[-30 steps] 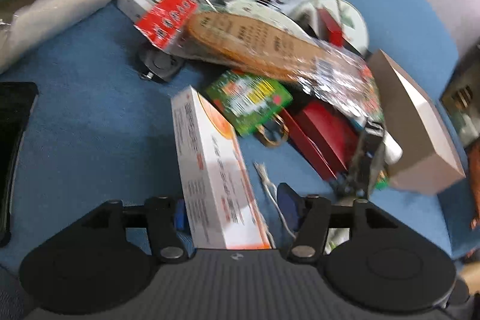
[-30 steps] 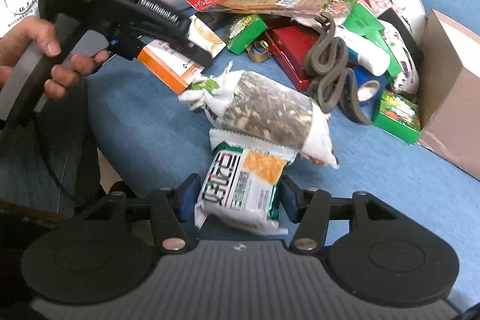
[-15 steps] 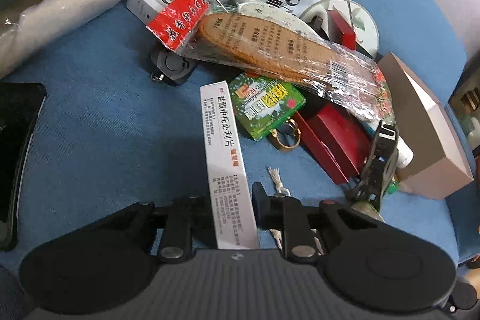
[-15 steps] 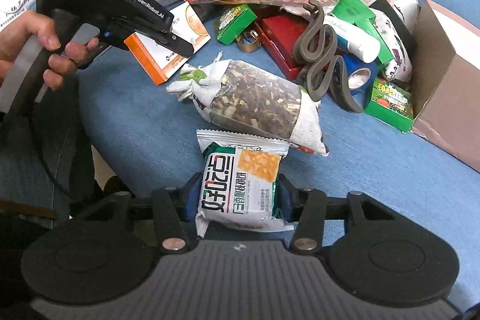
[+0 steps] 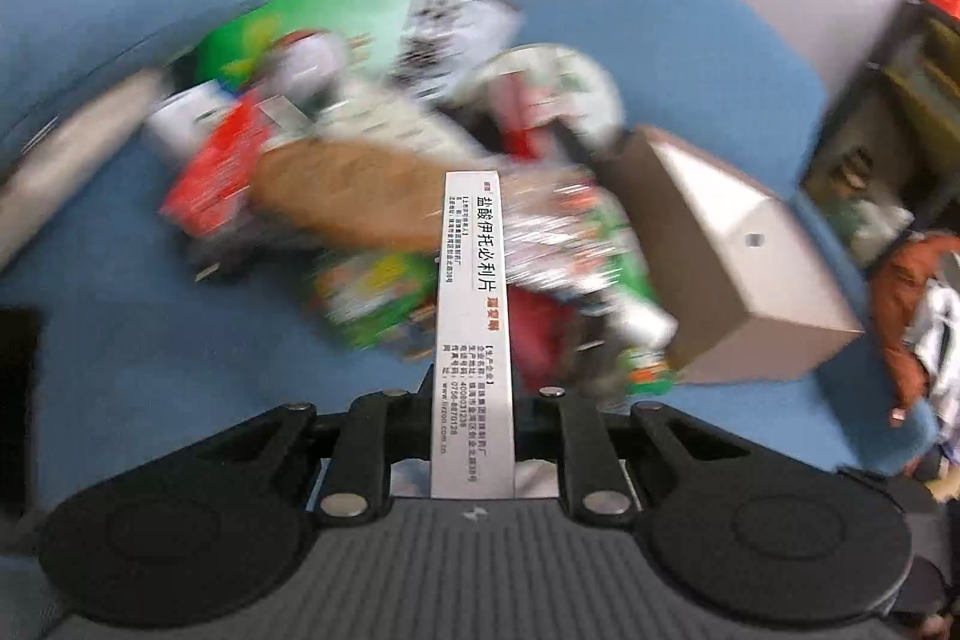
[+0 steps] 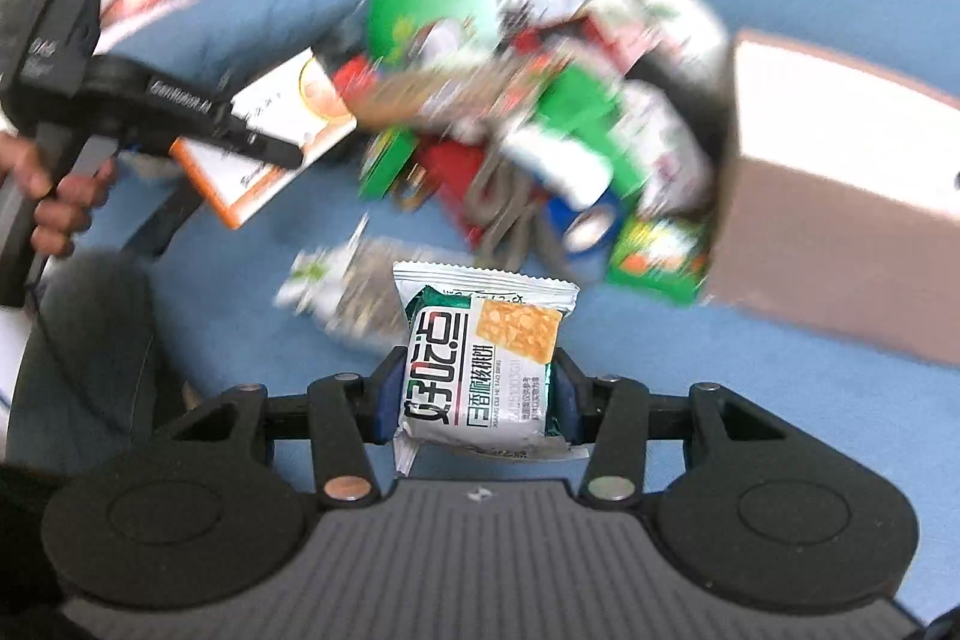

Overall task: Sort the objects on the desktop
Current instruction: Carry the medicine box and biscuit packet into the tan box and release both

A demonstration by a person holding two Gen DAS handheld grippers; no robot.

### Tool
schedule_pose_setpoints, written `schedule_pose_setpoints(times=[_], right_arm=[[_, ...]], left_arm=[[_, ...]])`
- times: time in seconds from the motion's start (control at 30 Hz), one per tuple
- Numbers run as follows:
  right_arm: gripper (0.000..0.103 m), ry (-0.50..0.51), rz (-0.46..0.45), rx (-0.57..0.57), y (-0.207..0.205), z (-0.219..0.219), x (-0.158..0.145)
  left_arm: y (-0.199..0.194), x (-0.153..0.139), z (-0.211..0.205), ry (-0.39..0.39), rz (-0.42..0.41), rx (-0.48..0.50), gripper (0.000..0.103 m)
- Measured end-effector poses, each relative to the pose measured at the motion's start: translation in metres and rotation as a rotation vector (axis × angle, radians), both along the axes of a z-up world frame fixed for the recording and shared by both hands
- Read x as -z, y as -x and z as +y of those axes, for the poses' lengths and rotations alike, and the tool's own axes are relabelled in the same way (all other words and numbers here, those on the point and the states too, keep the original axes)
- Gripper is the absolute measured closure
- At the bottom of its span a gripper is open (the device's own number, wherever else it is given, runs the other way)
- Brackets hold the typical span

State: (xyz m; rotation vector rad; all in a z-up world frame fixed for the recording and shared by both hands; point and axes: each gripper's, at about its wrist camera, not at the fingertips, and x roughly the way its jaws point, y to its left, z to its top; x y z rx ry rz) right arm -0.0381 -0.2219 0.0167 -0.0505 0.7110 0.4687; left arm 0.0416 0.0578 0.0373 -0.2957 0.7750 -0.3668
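Both claws' loads now lifted: medicine box (image 5: 473,334); cracker packet (image 6: 480,364)

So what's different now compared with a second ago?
The left gripper closed on the white medicine box and has lifted it off the blue surface. The right gripper has raised its cracker packet clear of the herb bag. The pile stayed put.

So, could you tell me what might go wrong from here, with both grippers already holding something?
1. The left gripper clamps the medicine box only at its near end, so the long free part could swing or slip.
2. The right gripper pinches a soft cracker packet; squeezing may crush what is inside.
3. Both views are blurred, so a fast move could clip the pile.
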Motion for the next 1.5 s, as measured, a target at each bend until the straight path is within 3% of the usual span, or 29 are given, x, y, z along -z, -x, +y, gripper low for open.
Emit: schedule_pose_setpoints(times=[0.23,0.5,0.67,0.83,0.97,1.13,1.3,1.37,1.43,1.47,1.5], right_arm=[[0.056,0.022,-0.187,0.181,-0.03,-0.047,-0.042],[0.056,0.119,-0.269,0.419,-0.088,-0.115,-0.064],[0.056,0.131,-0.216,0.507,-0.132,-0.153,-0.053],[0.056,0.202,-0.086,0.536,-0.18,-0.17,-0.023],[0.056,0.262,0.033,0.531,-0.209,-0.173,0.0],[0.056,0.31,0.159,0.527,-0.227,-0.175,0.024],[0.055,0.326,0.21,0.511,-0.225,-0.174,0.028],[0.055,0.322,0.218,0.508,-0.225,-0.175,0.027],[0.053,0.306,0.218,0.512,-0.224,-0.176,0.026],[0.05,0.299,0.219,0.513,-0.224,-0.176,0.026],[0.041,0.293,0.22,0.515,-0.224,-0.176,0.026]], left_arm=[[-0.03,-0.044,-0.08,0.052,-0.079,0.182,0.085],[-0.08,-0.065,-0.184,0.129,-0.105,0.298,0.085],[-0.112,-0.052,-0.242,0.095,-0.101,0.339,0.085],[-0.146,-0.026,-0.288,-0.027,-0.087,0.322,0.085],[-0.166,-0.004,-0.303,-0.116,-0.058,0.29,0.085],[-0.176,0.008,-0.312,-0.166,-0.05,0.292,0.085],[-0.178,0.012,-0.312,-0.178,-0.042,0.275,0.084],[-0.178,0.011,-0.311,-0.173,-0.047,0.264,0.069],[-0.176,0.007,-0.309,-0.142,-0.052,0.29,0.047],[-0.174,0.005,-0.309,-0.135,-0.057,0.294,0.038],[-0.171,0.002,-0.308,-0.139,-0.063,0.282,0.022]])
